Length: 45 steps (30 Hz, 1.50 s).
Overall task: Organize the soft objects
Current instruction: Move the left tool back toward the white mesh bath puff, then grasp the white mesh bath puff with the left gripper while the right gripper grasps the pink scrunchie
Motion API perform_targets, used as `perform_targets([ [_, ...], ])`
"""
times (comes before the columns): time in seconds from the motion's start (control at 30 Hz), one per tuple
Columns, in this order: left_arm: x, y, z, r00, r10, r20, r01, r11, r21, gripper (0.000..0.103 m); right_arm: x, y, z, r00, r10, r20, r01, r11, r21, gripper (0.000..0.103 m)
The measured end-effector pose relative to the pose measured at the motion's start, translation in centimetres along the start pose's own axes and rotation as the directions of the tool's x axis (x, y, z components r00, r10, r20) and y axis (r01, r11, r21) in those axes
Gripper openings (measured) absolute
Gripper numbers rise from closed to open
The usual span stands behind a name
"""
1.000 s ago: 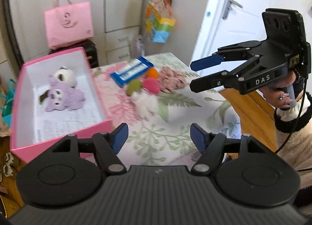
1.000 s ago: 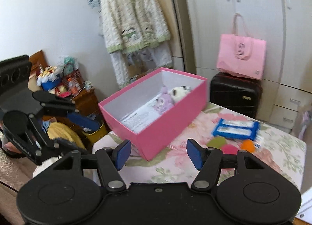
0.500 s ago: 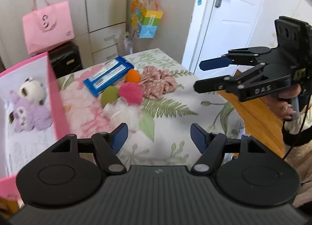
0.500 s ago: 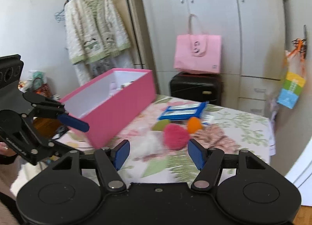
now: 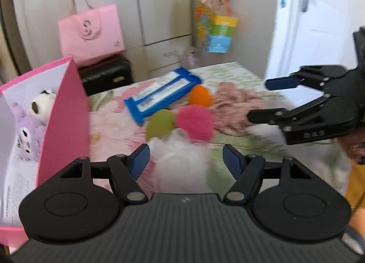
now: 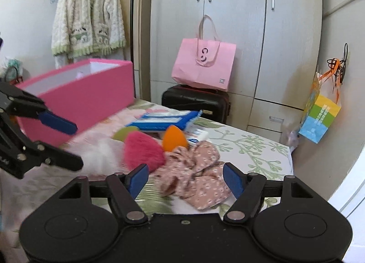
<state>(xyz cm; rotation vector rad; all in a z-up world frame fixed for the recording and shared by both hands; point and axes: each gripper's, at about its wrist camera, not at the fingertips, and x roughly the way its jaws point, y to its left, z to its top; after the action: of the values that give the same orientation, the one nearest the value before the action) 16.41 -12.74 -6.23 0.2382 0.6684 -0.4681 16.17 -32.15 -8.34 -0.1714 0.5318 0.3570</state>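
Soft objects lie on the floral table: a white fluffy ball (image 5: 180, 162), a magenta pompom (image 5: 195, 122), a green sponge (image 5: 159, 125), an orange sponge (image 5: 200, 96) and a pink floral cloth (image 5: 237, 108). My left gripper (image 5: 186, 162) is open, with the white ball between its fingers. My right gripper (image 6: 186, 177) is open over the floral cloth (image 6: 196, 171). The pink box (image 5: 63, 112) at left holds a purple plush (image 5: 27, 135) and a panda plush (image 5: 42, 103).
A blue wipes pack (image 5: 162, 93) lies behind the sponges. A pink bag (image 6: 204, 63) sits on a black suitcase (image 6: 196, 101) by the wardrobe. A colourful bag (image 6: 319, 117) hangs on the wall. A door (image 5: 319, 23) is at right.
Both grippers have moved forward and lower toward the pile. The white ball now lies between the left fingers and the floral cloth between the right fingers. Both stay open.
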Motion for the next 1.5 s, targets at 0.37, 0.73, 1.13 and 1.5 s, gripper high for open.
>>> perform_targets([
  [0.37, 3.2, -0.7, -2.3, 0.996, 0.08, 0.04, -0.081, 0.997, 0.006, 0.068, 4.9, -0.9, -0.7, 0.997, 0.017, -0.072, -0.015, 0.999, 0.031, 0.089],
  [0.73, 3.4, 0.4, -3.4, 0.998, 0.025, 0.059, -0.017, 0.992, -0.123, 0.031, 3.7, -0.3, -1.2, 0.996, -0.006, -0.086, 0.013, 0.996, 0.083, 0.021],
  [1.13, 0.3, 1.5, -4.0, 0.997, -0.011, 0.075, 0.023, 0.985, -0.172, 0.031, 0.0, 0.8, -2.4, 0.991, -0.11, -0.074, 0.122, 0.976, 0.182, 0.019],
  [1.5, -2.8, 2.2, -6.7, 0.998, -0.03, 0.059, 0.04, 0.983, -0.18, 0.031, -3.3, 2.9, -3.4, 0.996, -0.058, -0.072, 0.073, 0.97, 0.23, 0.02],
])
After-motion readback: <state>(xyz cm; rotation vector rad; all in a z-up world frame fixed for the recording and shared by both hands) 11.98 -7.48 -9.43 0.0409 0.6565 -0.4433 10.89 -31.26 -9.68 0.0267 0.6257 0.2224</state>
